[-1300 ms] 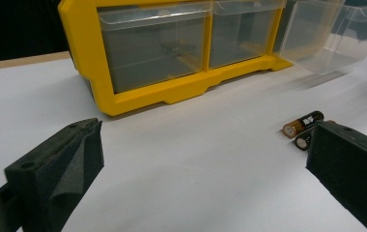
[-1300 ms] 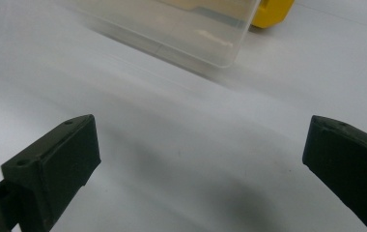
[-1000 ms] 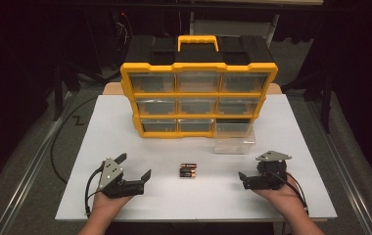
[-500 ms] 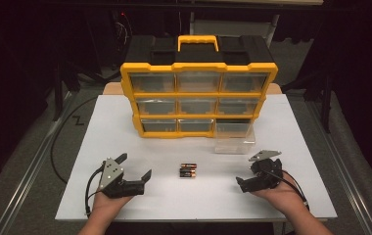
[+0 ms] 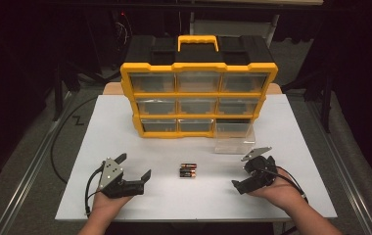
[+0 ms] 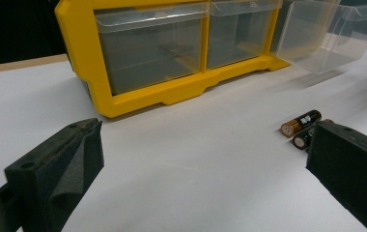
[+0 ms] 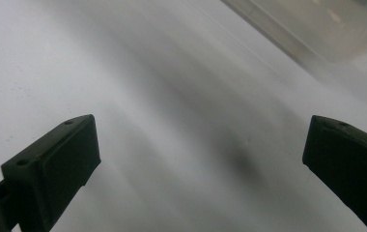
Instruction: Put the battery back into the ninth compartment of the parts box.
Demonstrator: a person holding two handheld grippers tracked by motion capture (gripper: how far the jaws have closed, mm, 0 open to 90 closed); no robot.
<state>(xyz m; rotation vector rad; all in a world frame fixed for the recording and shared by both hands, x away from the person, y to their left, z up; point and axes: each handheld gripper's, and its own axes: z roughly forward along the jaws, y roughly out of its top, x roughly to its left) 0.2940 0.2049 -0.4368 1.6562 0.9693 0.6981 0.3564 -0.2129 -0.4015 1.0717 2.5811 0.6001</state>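
Note:
Two black-and-copper batteries [image 5: 188, 171] lie side by side near the front middle of the white table [image 5: 174, 205]. In the left gripper view the batteries [image 6: 301, 123] sit just beside my right-hand jaw. My left gripper [image 5: 134, 166] [image 6: 205, 145] rests open, left of the batteries, nothing between its jaws. My right gripper [image 5: 241, 175] [image 7: 201, 140] is open too, to the right of the batteries, tilted down at bare table. A clear plastic drawer [image 5: 234, 137] [image 6: 326, 34] [image 7: 326, 29] stands on the table, pulled out in front of the organizer's lower right slot.
A yellow organizer [image 5: 198, 93] [image 6: 138, 92] with clear drawers and a yellow handle stands upright at the table's back middle. A black cable [image 5: 57, 147] runs off the table's left side. Dark surroundings lie beyond the table edges.
My right gripper has shifted a little left and forward and tipped down toward the table. The left gripper and batteries have stayed put.

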